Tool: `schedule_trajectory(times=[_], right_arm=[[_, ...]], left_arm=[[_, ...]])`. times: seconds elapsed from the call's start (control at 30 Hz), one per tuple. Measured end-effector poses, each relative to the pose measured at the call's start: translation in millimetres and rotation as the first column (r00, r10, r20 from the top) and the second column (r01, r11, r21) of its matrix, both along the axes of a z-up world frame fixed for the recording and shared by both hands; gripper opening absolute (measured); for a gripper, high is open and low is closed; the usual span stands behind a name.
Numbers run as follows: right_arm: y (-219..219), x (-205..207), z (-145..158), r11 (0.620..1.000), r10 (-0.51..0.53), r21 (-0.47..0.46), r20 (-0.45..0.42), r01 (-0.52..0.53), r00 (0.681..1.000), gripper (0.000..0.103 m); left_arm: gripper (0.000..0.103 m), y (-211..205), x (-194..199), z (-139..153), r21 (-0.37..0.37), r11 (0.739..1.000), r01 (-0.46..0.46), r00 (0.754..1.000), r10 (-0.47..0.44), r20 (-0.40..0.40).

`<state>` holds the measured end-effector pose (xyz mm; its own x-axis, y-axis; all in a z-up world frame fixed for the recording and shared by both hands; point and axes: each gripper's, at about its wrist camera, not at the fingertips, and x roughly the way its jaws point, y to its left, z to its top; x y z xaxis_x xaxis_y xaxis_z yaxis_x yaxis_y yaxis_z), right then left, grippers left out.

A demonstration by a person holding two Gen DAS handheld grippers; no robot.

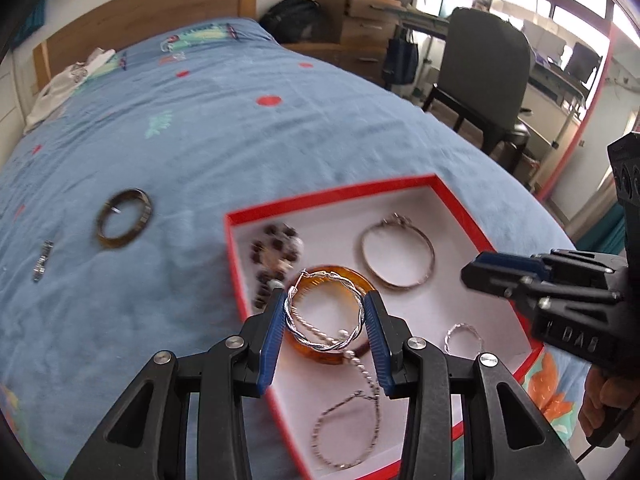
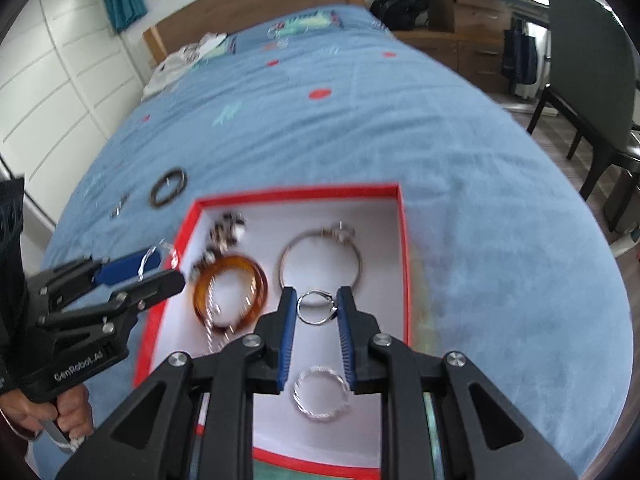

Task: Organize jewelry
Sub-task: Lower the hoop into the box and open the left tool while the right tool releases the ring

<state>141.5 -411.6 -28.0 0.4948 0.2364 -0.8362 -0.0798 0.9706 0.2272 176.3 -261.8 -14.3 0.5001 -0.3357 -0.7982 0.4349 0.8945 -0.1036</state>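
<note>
A red box with a white floor lies on the blue bedspread; it also shows in the right wrist view. In it lie an amber bangle, a thin metal bangle, dark beads, a chain and a small twisted hoop. My left gripper is shut on a twisted silver hoop over the box's left side. My right gripper is shut on a silver ring over the box.
A dark bangle and a small metal piece lie on the bedspread left of the box. A wooden headboard is at the far end. A dark chair and desk stand right of the bed.
</note>
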Motion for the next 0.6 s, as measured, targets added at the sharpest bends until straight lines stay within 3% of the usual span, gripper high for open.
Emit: schedule_trajectory(times=[0.27, 0.6], right_arm=[[-5, -4, -24, 0.999, 0.034, -0.013, -0.048, -0.034, 0.998, 0.020], [11, -1, -38, 0.987, 0.146, -0.060, -0.092, -0.152, 0.985, 0.020]], left_arm=[[0.039, -5, 0, -27, 0.023, 1.000, 0.006, 0.998, -0.005, -0.055], [0.040, -10, 2, -35, 0.014, 1.000, 0.001, 0.997, 0.000, -0.076]])
